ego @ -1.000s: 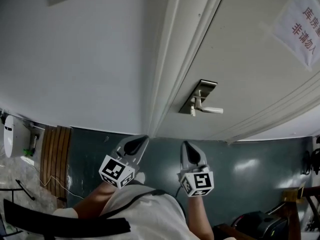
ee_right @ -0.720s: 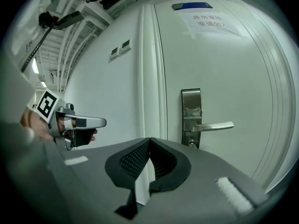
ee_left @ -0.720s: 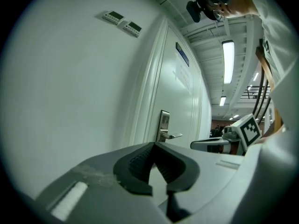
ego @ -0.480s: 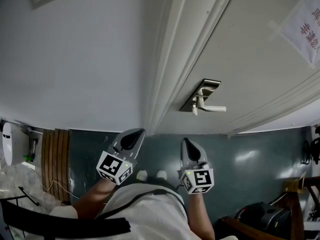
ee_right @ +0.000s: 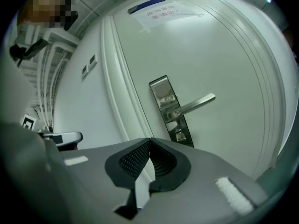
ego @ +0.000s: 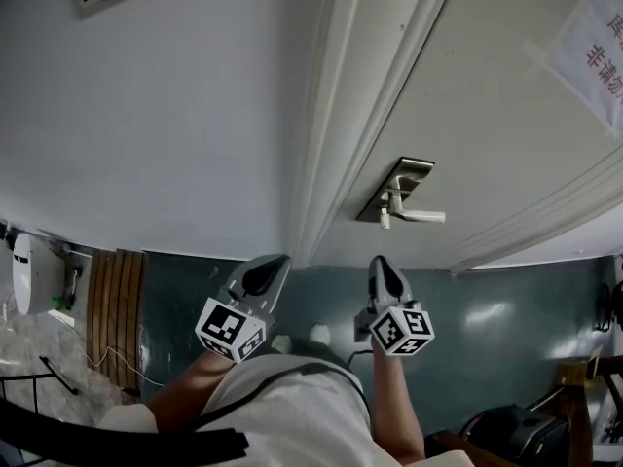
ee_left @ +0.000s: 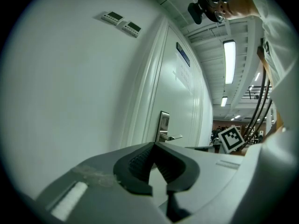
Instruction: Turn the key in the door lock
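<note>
Approach is the step in hand: neither gripper has reached the lock. The right gripper [ee_right: 149, 141] has its jaws pressed together with nothing between them. It points at the steel lock plate [ee_right: 169, 110] on the white door [ee_right: 224, 55], well short of it. The key [ee_right: 178, 134], small in the right gripper view, sits in the cylinder at the bottom of that plate. It is just below the lever handle [ee_right: 196, 104], which stands out toward the right. The left gripper [ee_left: 154, 146] is likewise closed and empty. In the head view it hangs beside the right one, nearer the door frame [ego: 331, 134] and the wall [ego: 146, 115], so it looks to have no part in the reach.

The next move, by this reading, calls for the right gripper to open its jaws and close the gap to the door. It then has to set its 2 pads on either side of the key's head, coming in under the lever without knocking it. Only with a firm pinch on the head can a roll of the wrist turn the key; a loose or off-centre hold would likely slip off so small a thing
</note>
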Action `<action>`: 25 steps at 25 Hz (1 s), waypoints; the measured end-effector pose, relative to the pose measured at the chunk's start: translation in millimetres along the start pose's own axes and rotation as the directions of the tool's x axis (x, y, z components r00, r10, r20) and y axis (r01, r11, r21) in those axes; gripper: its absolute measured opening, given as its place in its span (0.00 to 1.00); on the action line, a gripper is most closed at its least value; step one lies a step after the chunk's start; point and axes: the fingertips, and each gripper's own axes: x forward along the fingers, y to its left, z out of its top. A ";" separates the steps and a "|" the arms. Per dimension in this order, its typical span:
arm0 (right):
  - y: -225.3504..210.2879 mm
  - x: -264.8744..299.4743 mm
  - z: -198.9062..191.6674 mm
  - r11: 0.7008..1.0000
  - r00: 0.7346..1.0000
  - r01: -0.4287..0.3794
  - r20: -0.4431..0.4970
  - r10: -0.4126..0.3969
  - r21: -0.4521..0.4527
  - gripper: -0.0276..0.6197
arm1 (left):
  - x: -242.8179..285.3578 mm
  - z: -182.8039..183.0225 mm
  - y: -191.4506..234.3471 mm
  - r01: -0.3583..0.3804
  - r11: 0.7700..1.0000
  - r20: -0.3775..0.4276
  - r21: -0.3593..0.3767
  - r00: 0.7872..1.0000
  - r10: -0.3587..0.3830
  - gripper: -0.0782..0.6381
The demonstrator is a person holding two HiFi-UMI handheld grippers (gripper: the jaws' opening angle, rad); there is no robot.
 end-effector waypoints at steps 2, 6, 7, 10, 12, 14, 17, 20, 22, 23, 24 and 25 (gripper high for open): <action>-9.9 8.1 0.7 0.998 1.000 -0.008 0.013 0.007 0.067 0.06 | 5.5 -0.5 -4.4 -0.005 1.000 0.004 -0.004 1.000 0.005 0.12; -34.9 22.7 -2.9 0.972 1.000 -0.015 0.027 0.009 0.235 0.06 | 16.3 1.9 -15.8 -0.015 1.000 0.012 -0.005 1.000 0.015 0.12; -41.0 26.2 -3.3 0.962 0.999 -0.019 0.031 0.011 0.272 0.06 | 19.1 3.2 -17.7 -0.019 1.000 0.014 -0.003 1.000 0.019 0.12; -54.4 36.8 -3.8 0.938 0.999 -0.038 0.035 0.027 0.346 0.06 | 27.8 6.4 -20.9 -0.036 0.999 0.014 0.005 0.999 0.036 0.12; -61.7 42.2 -3.8 0.924 0.998 -0.052 0.037 0.041 0.379 0.07 | 34.4 8.0 -23.2 -0.048 0.999 0.014 0.012 0.999 0.048 0.12; -63.1 47.0 -0.6 0.900 0.996 -0.081 0.055 0.063 0.428 0.07 | 40.7 8.1 -25.1 -0.060 0.998 0.011 0.017 0.998 0.060 0.12; -70.0 51.8 -3.1 0.864 0.994 -0.105 0.066 0.083 0.492 0.11 | 48.2 5.6 -29.9 -0.075 0.997 0.003 0.015 0.997 0.075 0.12; -77.9 56.3 -9.2 0.829 0.994 -0.110 0.054 0.096 0.548 0.18 | 53.6 4.4 -38.2 -0.080 0.997 -0.005 0.021 0.997 0.080 0.12; -82.1 59.4 -11.8 0.810 0.993 -0.118 0.053 0.106 0.574 0.22 | 55.6 4.5 -42.6 -0.084 0.996 -0.009 0.029 0.996 0.085 0.12; -85.6 60.1 -14.0 0.803 0.994 -0.110 0.048 0.101 0.586 0.23 | 55.9 4.3 -43.9 -0.088 0.996 -0.012 0.033 0.996 0.089 0.12; -89.2 60.5 -16.2 0.795 0.995 -0.101 0.041 0.096 0.598 0.24 | 55.7 3.9 -44.8 -0.094 0.995 -0.016 0.035 0.995 0.094 0.12; -91.9 61.2 -18.1 0.789 0.995 -0.096 0.035 0.094 0.607 0.25 | 55.4 3.4 -45.2 -0.101 0.994 -0.018 0.036 0.995 0.101 0.12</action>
